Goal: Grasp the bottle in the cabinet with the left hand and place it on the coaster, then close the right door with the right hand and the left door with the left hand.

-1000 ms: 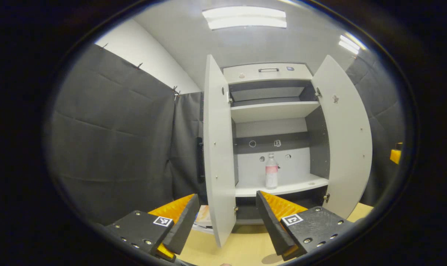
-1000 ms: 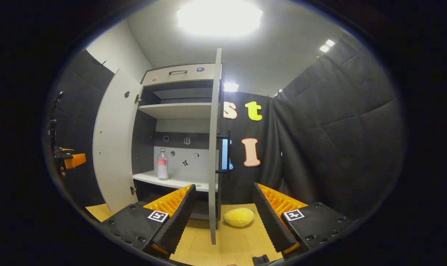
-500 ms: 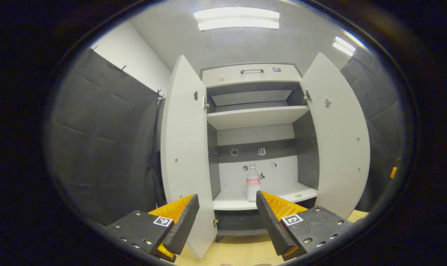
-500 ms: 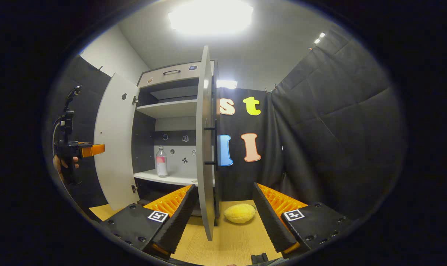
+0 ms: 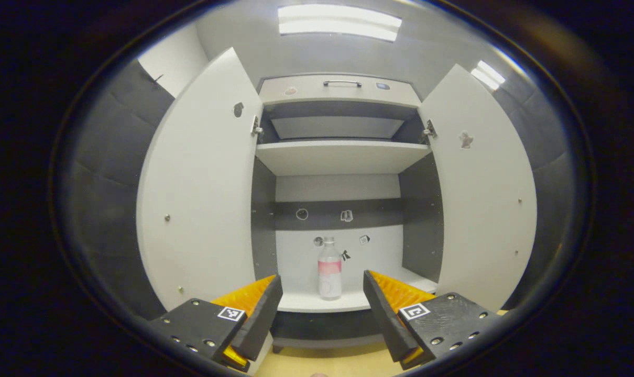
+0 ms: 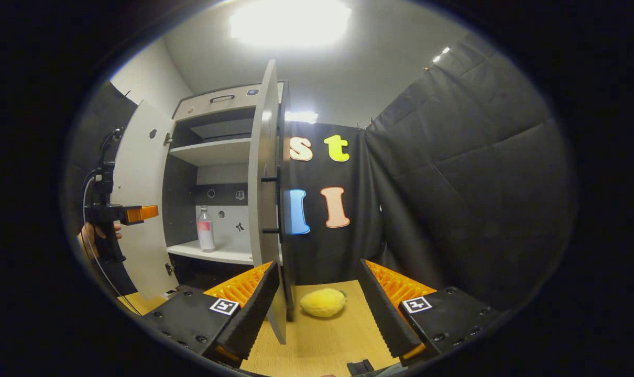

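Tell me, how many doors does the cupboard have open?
2. The white left cabinet door swings out on one side, the white right cabinet door on the other, with the clear plastic bottle between them.

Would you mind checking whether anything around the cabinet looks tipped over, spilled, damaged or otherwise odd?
Nothing stands out. The bottle stands upright on the cabinet's lower shelf, with no spill around it, and both doors hang open and look sound. The only stray item is a yellow lemon-like object lying on the wooden table by the right door.
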